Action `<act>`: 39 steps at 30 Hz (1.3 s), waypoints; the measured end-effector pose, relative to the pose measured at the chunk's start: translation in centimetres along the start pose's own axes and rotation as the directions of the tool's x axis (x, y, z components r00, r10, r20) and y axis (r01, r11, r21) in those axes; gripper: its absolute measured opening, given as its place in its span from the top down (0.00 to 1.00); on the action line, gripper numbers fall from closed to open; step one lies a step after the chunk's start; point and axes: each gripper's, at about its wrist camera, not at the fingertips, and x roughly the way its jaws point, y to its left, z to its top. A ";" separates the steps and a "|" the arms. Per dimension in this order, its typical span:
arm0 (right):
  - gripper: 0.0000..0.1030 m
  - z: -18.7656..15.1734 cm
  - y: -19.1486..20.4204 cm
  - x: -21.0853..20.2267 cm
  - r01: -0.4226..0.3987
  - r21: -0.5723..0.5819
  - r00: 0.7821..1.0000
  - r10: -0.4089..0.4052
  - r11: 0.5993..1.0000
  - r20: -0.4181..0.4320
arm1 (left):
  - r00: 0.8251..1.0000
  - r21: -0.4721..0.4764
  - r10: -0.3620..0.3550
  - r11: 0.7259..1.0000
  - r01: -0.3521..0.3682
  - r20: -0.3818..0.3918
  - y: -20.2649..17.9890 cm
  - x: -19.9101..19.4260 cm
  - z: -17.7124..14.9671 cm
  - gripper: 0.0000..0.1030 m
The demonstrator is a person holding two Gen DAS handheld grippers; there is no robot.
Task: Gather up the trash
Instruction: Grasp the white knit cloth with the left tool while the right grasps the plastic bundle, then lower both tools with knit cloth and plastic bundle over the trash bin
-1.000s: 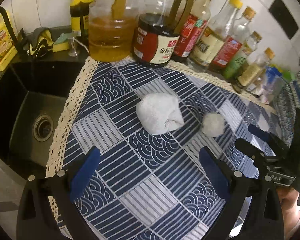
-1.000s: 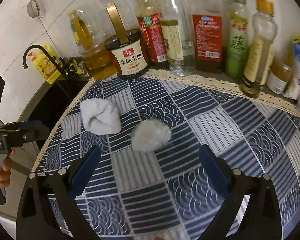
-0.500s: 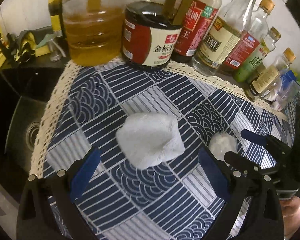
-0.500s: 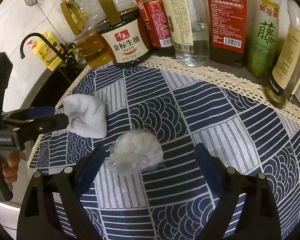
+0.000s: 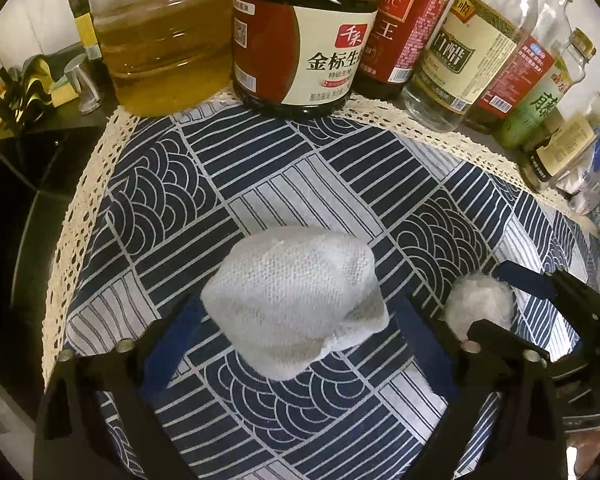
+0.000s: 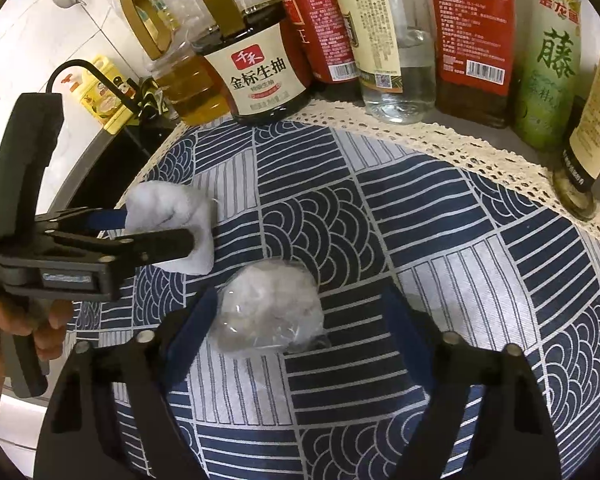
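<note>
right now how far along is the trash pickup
Nothing looks collected yet. Both pieces sit on the patterned cloth. The left hand-held gripper is open around the white paper wad; the right hand-held gripper is open around the clear plastic ball. Closing, lifting and binning remain; no bin shows.

Bottles [image 6: 400,32] wall the cloth's [image 6: 440,208] far edge; the sink [image 5: 16,184] drops left; right seems open.

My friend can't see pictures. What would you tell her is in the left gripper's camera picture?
A crumpled white paper towel lies on a blue-and-white patterned cloth, between the open jaws of the left gripper. To its right, the right gripper straddles a smaller white wad. Sauce and oil bottles line the back.
</note>
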 end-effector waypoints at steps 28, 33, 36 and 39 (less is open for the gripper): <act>0.53 -1.6 1.2 -1.3 -0.063 0.025 0.998 0.063 0.998 0.006 | 0.994 0.060 -0.085 0.995 0.081 0.062 -0.8 -2.5 -2.1 0.74; 0.53 -2.3 1.6 -2.2 -0.046 0.053 0.999 0.045 0.998 0.021 | 0.991 0.082 -0.106 0.992 0.100 0.077 -0.9 -3.9 -3.1 0.74; 0.53 -3.1 1.9 -2.9 -0.045 0.080 0.999 0.043 0.996 0.031 | 0.989 0.105 -0.119 0.988 0.110 0.087 -1.0 -4.9 -3.9 0.74; 0.53 -4.1 2.5 -3.7 -0.020 0.090 0.999 0.016 0.996 0.040 | 0.984 0.138 -0.146 0.982 0.132 0.100 -1.1 -6.2 -5.0 0.74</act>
